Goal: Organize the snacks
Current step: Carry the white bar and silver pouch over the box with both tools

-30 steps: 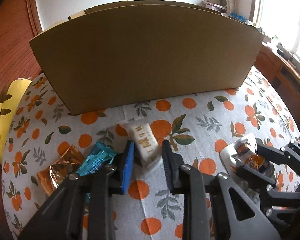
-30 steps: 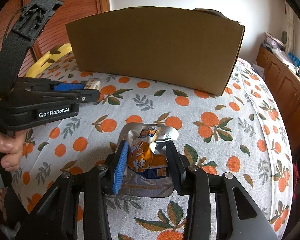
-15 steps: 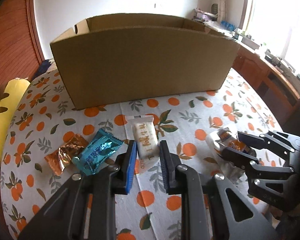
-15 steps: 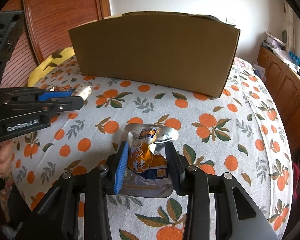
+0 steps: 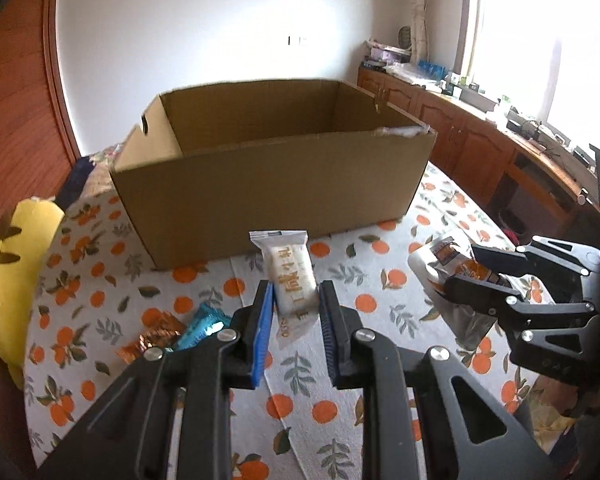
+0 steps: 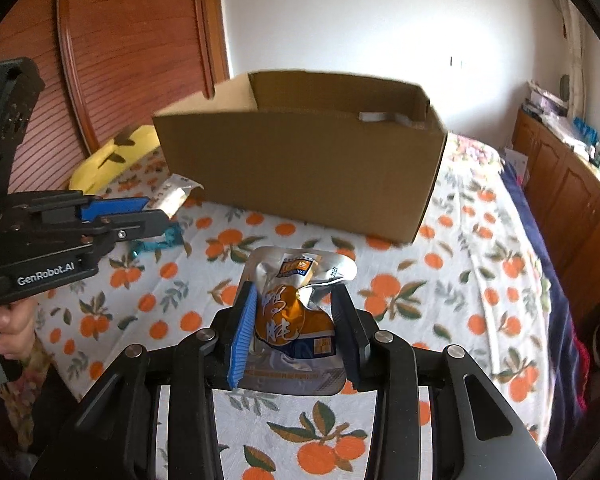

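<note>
Now we had lifted both snacks off the desk: the left gripper [image 5: 296,308] clamped the white bar [image 5: 290,276], the right gripper [image 6: 296,320] the orange pouch [image 6: 296,312]. Ahead, the open box [image 5: 276,184] showed its inside, ready for dropping.

A lived-in home room: an orange-print cloth [image 5: 204,292] is covering the desk, wooden cabinets [image 5: 475,148] are lining the sunlit window [image 5: 539,36] at 2 o'clock, and a wooden slatted door [image 6: 140,52] is standing at 10 o'clock.
</note>
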Motion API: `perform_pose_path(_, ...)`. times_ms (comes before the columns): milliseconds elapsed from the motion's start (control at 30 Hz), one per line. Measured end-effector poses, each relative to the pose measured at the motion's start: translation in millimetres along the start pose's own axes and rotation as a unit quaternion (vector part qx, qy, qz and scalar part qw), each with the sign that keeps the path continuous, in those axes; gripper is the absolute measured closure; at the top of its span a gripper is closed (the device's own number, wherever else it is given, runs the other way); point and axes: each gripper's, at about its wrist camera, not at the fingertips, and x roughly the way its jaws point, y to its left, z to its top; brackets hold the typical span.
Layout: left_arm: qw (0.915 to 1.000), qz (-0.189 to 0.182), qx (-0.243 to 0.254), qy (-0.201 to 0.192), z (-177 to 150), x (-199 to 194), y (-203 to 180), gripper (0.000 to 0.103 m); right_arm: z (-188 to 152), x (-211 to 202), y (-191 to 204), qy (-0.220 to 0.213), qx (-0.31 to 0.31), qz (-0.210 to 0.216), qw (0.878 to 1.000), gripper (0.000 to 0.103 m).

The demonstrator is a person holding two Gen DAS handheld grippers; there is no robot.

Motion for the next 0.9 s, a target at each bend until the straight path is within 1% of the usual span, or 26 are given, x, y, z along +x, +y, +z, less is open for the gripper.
perform_pose_path(167, 0.9998, 0.003, 0.009, -0.018, 18.9, -11.5, 5.9, 0.082, 25.0, -14.0, 1.6, -0.021, -0.015, -0.001, 1.000, 0.066)
perform_pose_path(433, 0.9986, 0.009, 0.017, -0.049, 51.8, -20.3, 19.4, 0.082, 62.4, -17.6, 5.1, -0.047, -0.040, -0.004, 0.998, 0.066)
perform_pose_path(667, 0.9978, 0.010, 0.022, -0.062, 74.1, -10.2, 33.7, 0.082, 90.6, -12.1, 5.6, -0.062, -0.054, -0.007, 0.997, 0.065)
perform_pose_path(800, 0.9973, 0.009, 0.029, -0.067, 88.1, 4.4, 39.1, 0.082, 100.3, -7.3, 2.5, -0.063, -0.055, -0.011, 0.996, 0.065)
perform_pose_path(900, 0.9972, 0.005, 0.024, -0.071, 96.6, 16.9, 45.4, 0.082, 107.8, -3.1, -1.0, -0.063, -0.057, -0.016, 0.996, 0.065)
